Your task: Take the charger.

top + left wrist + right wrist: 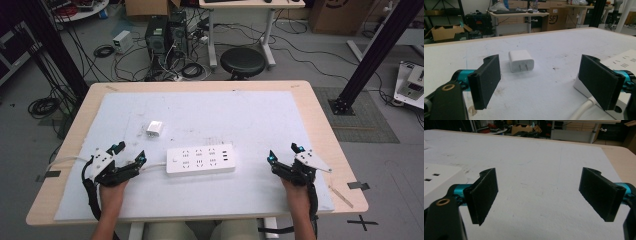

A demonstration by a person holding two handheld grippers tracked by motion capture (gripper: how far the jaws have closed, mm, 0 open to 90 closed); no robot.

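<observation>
A white power strip [200,160] lies in the middle of the white mat, its cable running off to the left. A small white plug adapter [154,128] rests on the mat behind and to the left of it, prongs facing my left gripper in the left gripper view [521,60]. My left gripper [129,153] sits at the near left, open and empty, just left of the strip's end [624,75]. My right gripper [284,153] rests at the near right, open and empty, with the strip's right end [436,178] at its left.
The mat [250,115] covers most of the wooden table [320,105]. Beyond the far edge stand a black stool [243,62], computer towers [165,35], floor cables and another desk. Black frame posts rise at both sides.
</observation>
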